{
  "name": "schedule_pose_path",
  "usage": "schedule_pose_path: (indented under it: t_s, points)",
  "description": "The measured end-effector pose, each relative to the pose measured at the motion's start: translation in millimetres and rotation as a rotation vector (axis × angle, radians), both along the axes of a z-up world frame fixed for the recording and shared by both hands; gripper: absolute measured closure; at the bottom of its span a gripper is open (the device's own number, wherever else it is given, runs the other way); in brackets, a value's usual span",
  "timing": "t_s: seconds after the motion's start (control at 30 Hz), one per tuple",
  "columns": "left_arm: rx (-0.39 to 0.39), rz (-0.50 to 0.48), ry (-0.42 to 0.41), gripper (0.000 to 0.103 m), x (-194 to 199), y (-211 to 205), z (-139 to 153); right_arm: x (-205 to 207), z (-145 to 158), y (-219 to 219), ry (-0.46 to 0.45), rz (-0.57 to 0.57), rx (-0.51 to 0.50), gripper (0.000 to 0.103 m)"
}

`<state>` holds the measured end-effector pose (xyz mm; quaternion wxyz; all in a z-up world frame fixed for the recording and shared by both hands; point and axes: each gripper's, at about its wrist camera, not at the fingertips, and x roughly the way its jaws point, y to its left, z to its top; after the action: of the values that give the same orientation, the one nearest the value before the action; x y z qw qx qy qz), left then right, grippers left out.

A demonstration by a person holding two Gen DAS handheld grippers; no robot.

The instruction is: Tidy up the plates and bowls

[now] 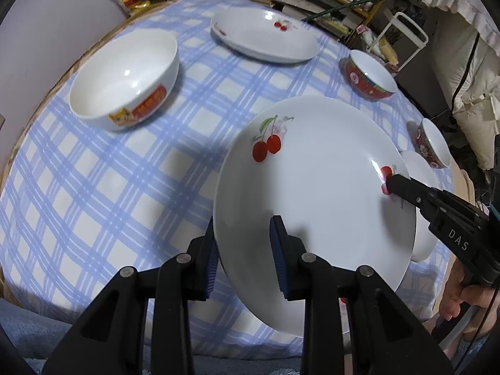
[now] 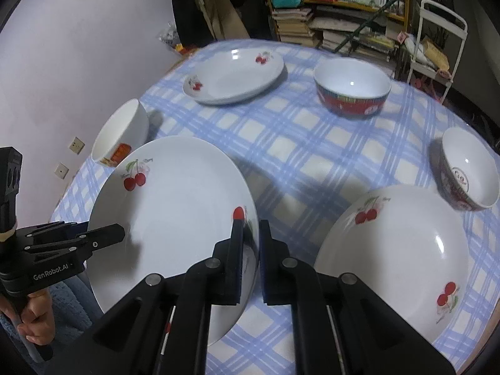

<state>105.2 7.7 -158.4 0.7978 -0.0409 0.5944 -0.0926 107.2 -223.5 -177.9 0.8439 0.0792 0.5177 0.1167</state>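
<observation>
The left gripper (image 1: 245, 256) pinched the near rim of the big white cherry-painted china plate (image 1: 312, 187), one blue pad under the rim and one on top. The plate hung tilted above the blue checked tablecloth (image 1: 109, 187), not lying on it. The right gripper (image 2: 251, 262) pinched the plate's other edge, its jaws pressed nearly together on the thin rim. The plate looked hard, smooth and slippery, and would likely break if dropped. The rim was the best place to hold. A second cherry plate (image 2: 390, 256) lay just beside it.
</observation>
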Motion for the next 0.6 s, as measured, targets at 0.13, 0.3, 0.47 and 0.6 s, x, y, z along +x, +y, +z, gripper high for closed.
schedule_pose_path:
  t_s: [0.13,0.3,0.47,0.6]
  points:
    - [-0.013,0.018,0.05,0.074,4.8,3.8,-14.0,1.5,-13.6,3.2,0.047,0.009,-0.019,0.092]
    - [0.005,0.026,0.095,0.074,8.8,-0.9,-30.4,4.9,-29.8,3.1,0.099,0.001,-0.046,0.091]
    - [0.03,0.02,0.15,0.074,12.5,-8.6,-49.9,7.4,-42.1,1.9,0.142,-0.007,-0.074,0.091]
    - [0.049,0.024,0.19,0.074,14.2,-10.4,-62.8,6.7,-50.3,3.0,0.174,0.0,-0.098,0.09]
